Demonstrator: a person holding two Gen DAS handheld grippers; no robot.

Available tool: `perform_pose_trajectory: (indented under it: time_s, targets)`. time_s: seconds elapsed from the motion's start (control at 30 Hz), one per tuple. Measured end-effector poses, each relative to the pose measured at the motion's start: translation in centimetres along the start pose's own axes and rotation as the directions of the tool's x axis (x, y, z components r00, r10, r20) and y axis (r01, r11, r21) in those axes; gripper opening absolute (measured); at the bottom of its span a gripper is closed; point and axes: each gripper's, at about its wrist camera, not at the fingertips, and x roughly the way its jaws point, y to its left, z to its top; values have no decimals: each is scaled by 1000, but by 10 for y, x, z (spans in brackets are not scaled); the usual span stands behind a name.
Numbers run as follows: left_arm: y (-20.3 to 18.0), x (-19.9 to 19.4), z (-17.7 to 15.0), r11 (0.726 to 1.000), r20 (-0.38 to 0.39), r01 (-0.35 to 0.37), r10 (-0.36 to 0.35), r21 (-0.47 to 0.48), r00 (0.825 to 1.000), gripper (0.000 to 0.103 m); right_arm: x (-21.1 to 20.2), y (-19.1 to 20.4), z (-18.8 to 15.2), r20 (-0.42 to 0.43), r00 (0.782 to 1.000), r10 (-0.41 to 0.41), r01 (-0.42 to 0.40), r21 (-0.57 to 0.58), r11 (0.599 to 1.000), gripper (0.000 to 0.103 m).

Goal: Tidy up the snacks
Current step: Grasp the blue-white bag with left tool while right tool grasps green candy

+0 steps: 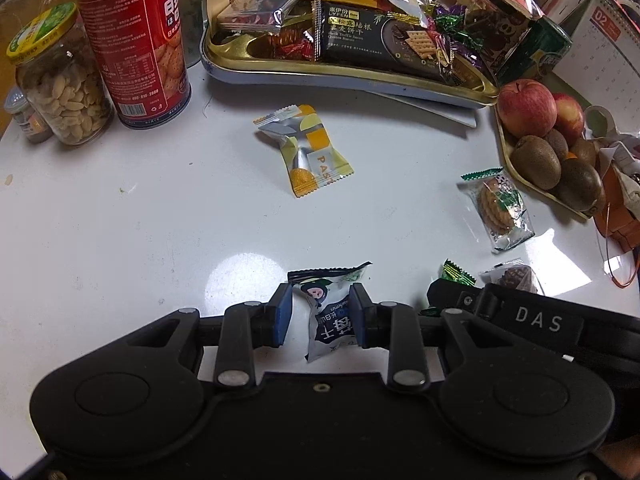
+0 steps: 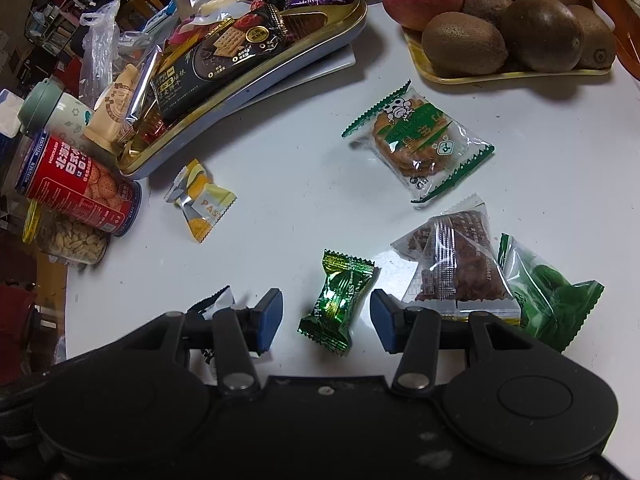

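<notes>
My left gripper point(image 1: 322, 316) straddles a white and dark blue snack packet point(image 1: 330, 312) on the white table; the right pad touches it, the left pad stands a little off. My right gripper point(image 2: 326, 318) is open around a shiny green candy point(image 2: 338, 304) without touching it. A yellow candy packet point(image 1: 306, 150) lies mid-table, also in the right wrist view point(image 2: 202, 202). A green-edged biscuit packet point(image 2: 418, 142), a clear packet of brown snack point(image 2: 454, 260) and a green packet point(image 2: 550, 300) lie to the right. A gold tin tray point(image 1: 344, 74) holds several snacks at the back.
A red biscuit can point(image 1: 134, 40) and a jar of peanuts point(image 1: 60, 80) stand at the back left. A yellow tray of apples and kiwis point(image 2: 508, 24) sits at the back right. The table's left edge point(image 2: 68, 300) is near.
</notes>
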Motion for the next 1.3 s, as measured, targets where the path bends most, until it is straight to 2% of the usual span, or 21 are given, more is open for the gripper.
perform_pose_trajectory:
  time_s: [0.33, 0.53, 0.6, 0.67, 0.7, 0.93, 1.3]
  targets:
    - [-7, 7, -1, 999, 5, 29, -29, -20, 1000, 39, 6, -2, 3, 4, 1000, 2, -2, 24, 1000, 50]
    - [-12, 22, -5, 999, -29, -34, 34, 20, 999, 45, 6, -1, 4, 1, 1000, 6, -6, 20, 1000, 51]
    - [-14, 22, -7, 997, -13, -64, 65, 54, 998, 45, 7, 0, 3, 1, 1000, 7, -7, 16, 1000, 51]
    - [-13, 22, -7, 995, -1, -86, 86, 60, 996, 44, 8, 2, 2, 2, 1000, 9, -9, 11, 1000, 52]
    - [-12, 22, -7, 994, 3, -86, 86, 62, 996, 40, 8, 3, 2, 2, 1000, 8, -8, 6, 1000, 52]
    - [-7, 21, -7, 991, 14, -108, 108, 79, 994, 38, 11, 8, 4, -6, 1000, 3, -3, -8, 1000, 52]
    - [6, 20, -4, 992, 8, -120, 120, 37, 993, 39, 15, 26, -1, 34, 993, -111, 115, -178, 977, 53]
